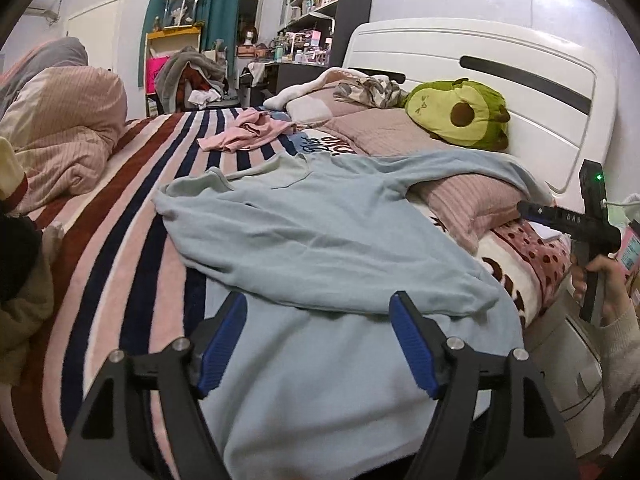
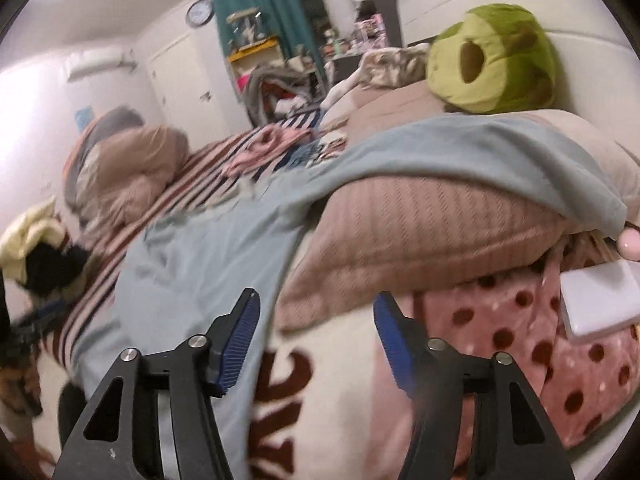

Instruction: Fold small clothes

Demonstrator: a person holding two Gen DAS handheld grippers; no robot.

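Note:
A light blue long-sleeved top (image 1: 320,232) lies spread on the striped bed, one side folded over itself, one sleeve draped over a pink ribbed pillow (image 1: 472,204). My left gripper (image 1: 318,312) is open, just above the top's near part, holding nothing. My right gripper (image 2: 316,316) is open and empty, in front of the pink pillow (image 2: 420,232) at the top's right edge (image 2: 192,264); it also shows at the right of the left wrist view (image 1: 560,216). The sleeve (image 2: 480,148) lies over the pillow.
A crumpled pink garment (image 1: 248,132) lies farther up the striped blanket (image 1: 132,216). A green avocado plush (image 1: 460,114) rests against the white headboard (image 1: 480,52). A bundled pink duvet (image 1: 60,132) sits at the left. A polka-dot blanket (image 2: 540,344) and white box (image 2: 596,304) lie right.

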